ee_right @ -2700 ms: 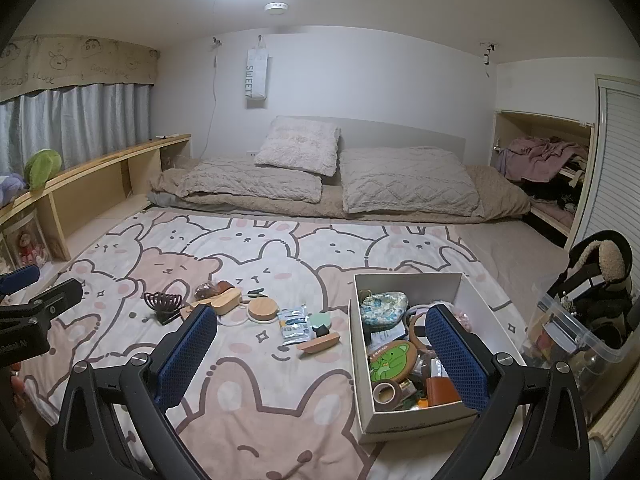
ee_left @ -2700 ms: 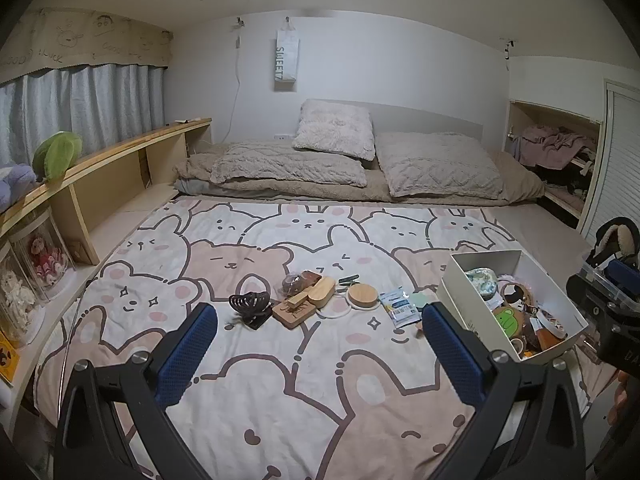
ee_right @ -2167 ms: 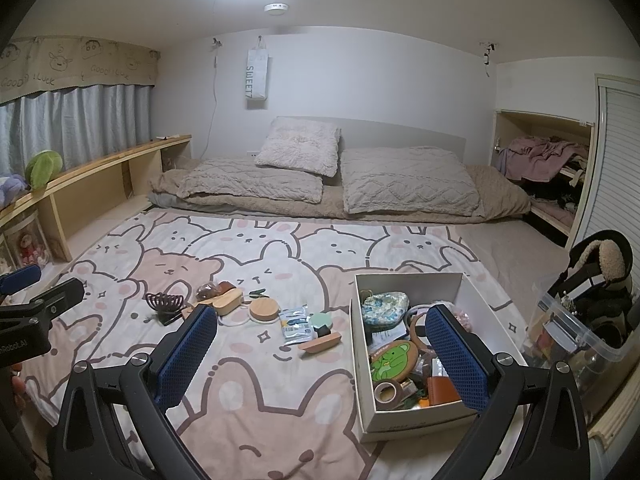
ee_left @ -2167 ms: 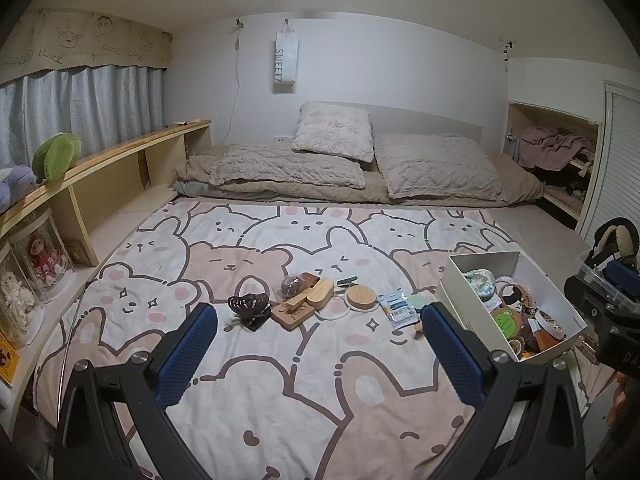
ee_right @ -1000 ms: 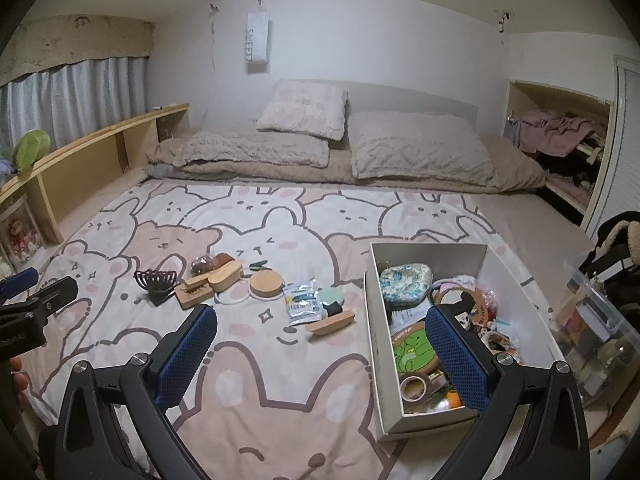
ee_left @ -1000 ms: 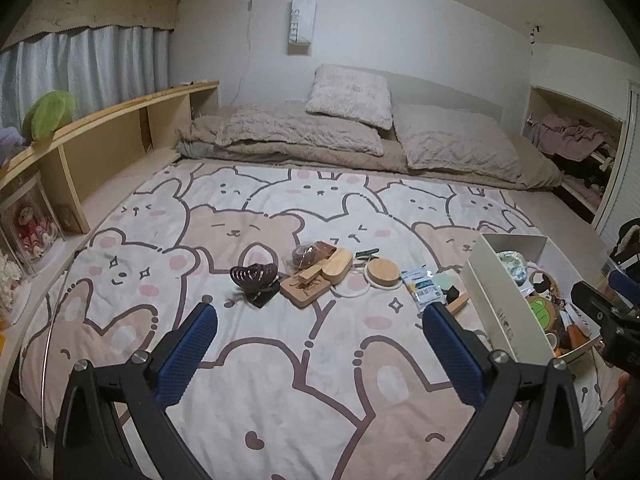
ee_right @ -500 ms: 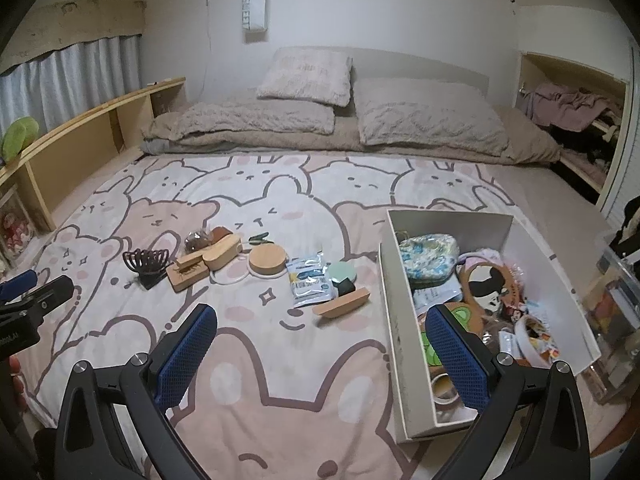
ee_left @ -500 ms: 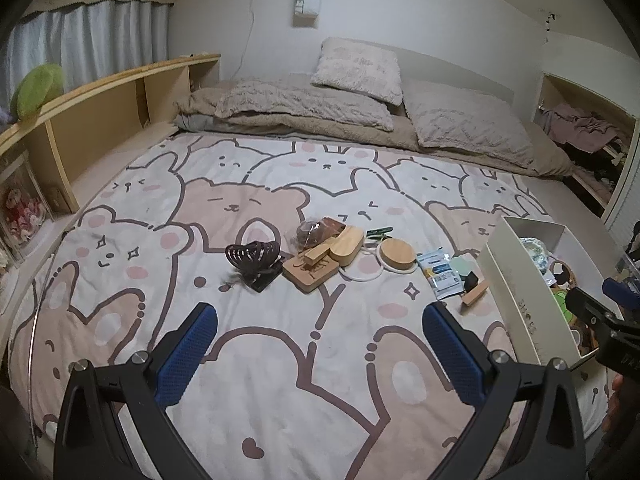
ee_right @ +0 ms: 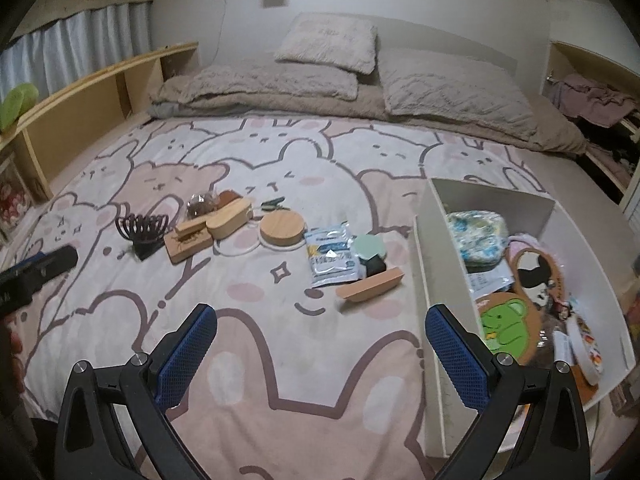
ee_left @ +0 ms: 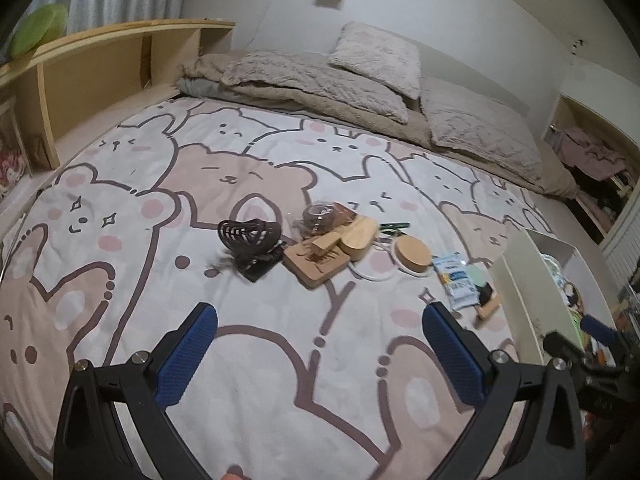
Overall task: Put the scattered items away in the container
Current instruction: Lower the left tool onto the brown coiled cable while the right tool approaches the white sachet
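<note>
Both cameras sit lower and closer to the bed (ee_right: 280, 380) than 2.7 s ago; the wall and ceiling have mostly dropped out of view and the items fill more of the frame. Both arms are descending toward the scatter, approach phase, nothing picked yet.

Left claw (ee_left: 320, 344): wide, empty, above the blanket. Ahead and slightly left of it, the hair clip (ee_left: 250, 236); just right of that, the wood block (ee_left: 316, 260) with the oval wood piece (ee_left: 360, 236) touching it, then the round wood lid (ee_left: 414, 254), then the packet (ee_left: 456, 280) far right ahead.

Right claw (ee_right: 320, 344): wide, empty. Ahead left, the same clip (ee_right: 142, 226) and block (ee_right: 188, 240); straight ahead, the packet (ee_right: 330, 258), the green disc (ee_right: 370, 248) and the wood strip (ee_right: 370, 286), the nearest piece. Box (ee_right: 436, 280) sits right of the right claw, touching nothing loose, already part full.

Judgement: the right claw likely takes the strip or packet, the left the clip or block. All scattered items remain outside the box.
</note>
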Available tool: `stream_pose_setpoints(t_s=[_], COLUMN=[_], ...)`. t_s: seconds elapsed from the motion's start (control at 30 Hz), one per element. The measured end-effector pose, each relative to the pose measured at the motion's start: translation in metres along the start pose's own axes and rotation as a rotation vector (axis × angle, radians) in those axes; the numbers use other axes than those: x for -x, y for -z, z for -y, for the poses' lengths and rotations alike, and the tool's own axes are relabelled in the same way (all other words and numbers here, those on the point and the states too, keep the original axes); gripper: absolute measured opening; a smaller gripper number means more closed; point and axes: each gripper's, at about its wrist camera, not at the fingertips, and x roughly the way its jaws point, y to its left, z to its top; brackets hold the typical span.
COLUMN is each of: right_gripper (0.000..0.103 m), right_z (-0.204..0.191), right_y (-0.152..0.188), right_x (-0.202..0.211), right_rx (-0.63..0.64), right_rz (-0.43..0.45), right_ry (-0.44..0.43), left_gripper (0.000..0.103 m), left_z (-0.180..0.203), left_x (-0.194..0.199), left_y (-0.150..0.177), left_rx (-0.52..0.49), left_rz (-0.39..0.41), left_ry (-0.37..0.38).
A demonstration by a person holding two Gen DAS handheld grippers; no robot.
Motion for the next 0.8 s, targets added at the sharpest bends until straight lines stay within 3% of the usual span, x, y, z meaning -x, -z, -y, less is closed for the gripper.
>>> stream_pose_setpoints(t_s=[0.23, 0.47, 0.8], right_gripper=[0.103, 0.103, 0.103], right_z=[-0.009, -0.007, 0.004], right_y=[0.008, 0.016, 0.022], right_x=[-0.034, -0.06, -0.101], right_rx=[0.017, -0.052, -0.08], right_rz=[-0.042, -0.022, -0.057], right_ry=[-0.035, -0.1, -0.072], left_gripper=[0.103, 0.103, 0.103], left_z=[-0.027, -0.049, -0.065], left_x=[-0.037, -0.079, -0.127], left_y=[-0.016, -0.026, -0.028], left_rx=[0.047, 0.151, 0.229], left_rz=[0.02, -0.014, -0.076], left_ry=[-0.053, -0.041, -0.049])
